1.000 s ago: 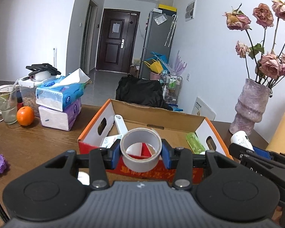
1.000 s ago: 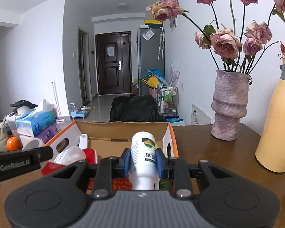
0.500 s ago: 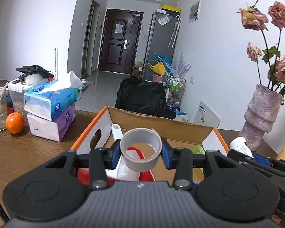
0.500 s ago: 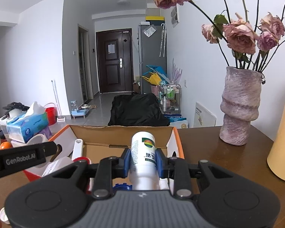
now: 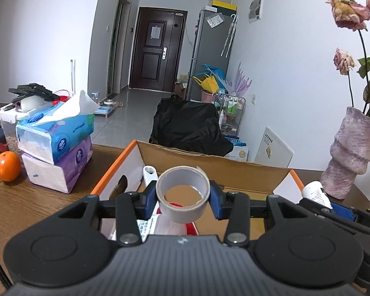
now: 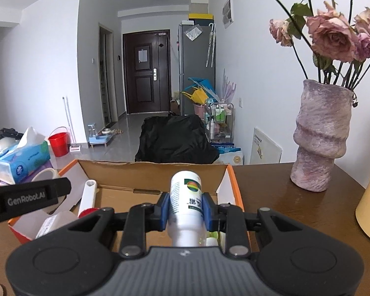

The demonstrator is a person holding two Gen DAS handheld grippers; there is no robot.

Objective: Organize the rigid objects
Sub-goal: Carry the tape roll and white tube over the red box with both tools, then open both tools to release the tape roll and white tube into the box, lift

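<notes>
A: Both grippers have come forward over the cardboard box (image 5: 209, 159) since a second ago; its near red wall has dropped out of the left view.

B: And the loads?

A: Left gripper (image 5: 183, 195) pinches a grey tape roll (image 5: 183, 194) by its outer sides, hole facing the camera, above the box's left half. Right gripper (image 6: 185, 203) is clamped on a white bottle (image 6: 185, 198) with a colourful label, base pointing forward, over the right half.

B: What's in the box?

A: A white handle (image 6: 87, 196) leaning on the left wall, something red (image 6: 86, 211) at its foot, a clear labelled container (image 6: 52, 223), and a green thing (image 6: 213, 234) under the bottle, mostly hidden.

B: Around it?

A: Two stacked tissue packs (image 5: 59, 143) and an orange (image 5: 8, 165) on the wooden table (image 5: 32, 212) to the left; a purple vase (image 6: 320, 135) of dried roses to the right
</notes>
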